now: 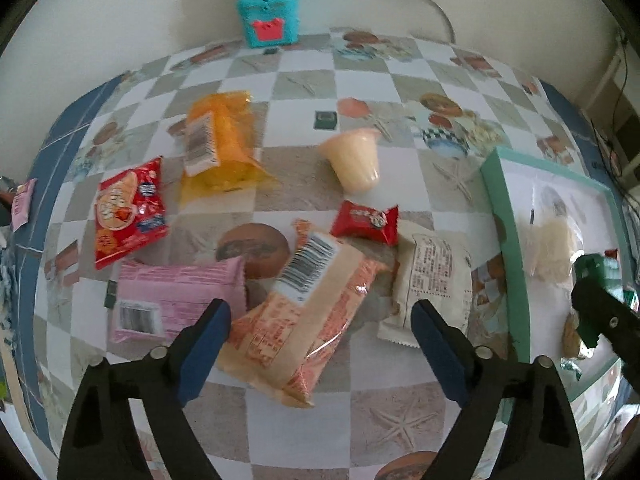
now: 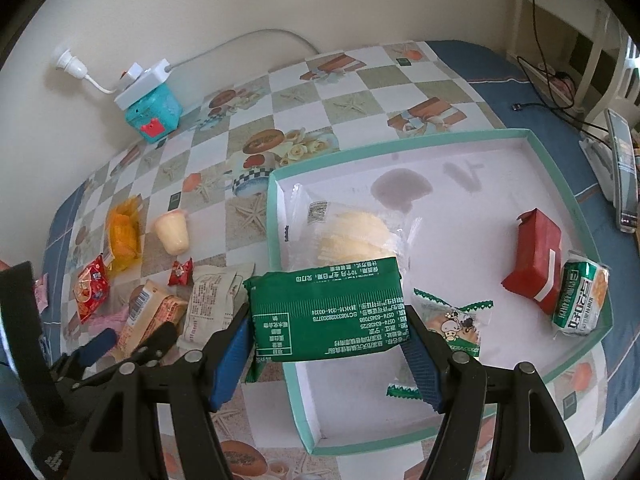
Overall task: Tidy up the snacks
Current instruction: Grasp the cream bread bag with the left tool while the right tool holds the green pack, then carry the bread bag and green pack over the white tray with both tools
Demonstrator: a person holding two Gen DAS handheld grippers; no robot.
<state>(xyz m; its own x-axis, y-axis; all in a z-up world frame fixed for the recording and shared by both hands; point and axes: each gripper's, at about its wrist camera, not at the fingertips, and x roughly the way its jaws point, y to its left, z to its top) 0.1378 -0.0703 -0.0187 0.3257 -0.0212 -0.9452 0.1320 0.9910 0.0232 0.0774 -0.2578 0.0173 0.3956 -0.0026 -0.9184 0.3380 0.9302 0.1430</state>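
My right gripper [image 2: 326, 338] is shut on a green snack packet [image 2: 326, 312], held above the near left edge of the teal-rimmed white tray [image 2: 400, 148]. The tray holds a clear bag of pale crackers [image 2: 352, 236], a red box [image 2: 536, 260], a green-white packet [image 2: 582, 300] and a small cartoon packet [image 2: 454, 324]. My left gripper [image 1: 320, 328] is open and empty above an orange barcode packet [image 1: 304, 312]. Around it lie a pink packet [image 1: 176, 296], a beige packet [image 1: 432, 280], a small red candy [image 1: 366, 222], a red chip bag [image 1: 128, 216], a yellow bag [image 1: 220, 148] and a jelly cup [image 1: 356, 160].
A teal box with a white power strip on top [image 1: 270, 20] stands by the back wall. The tray's near wall [image 1: 508, 240] rises right of my left gripper. A phone [image 2: 624, 176] stands at the table's right edge, with cables behind it.
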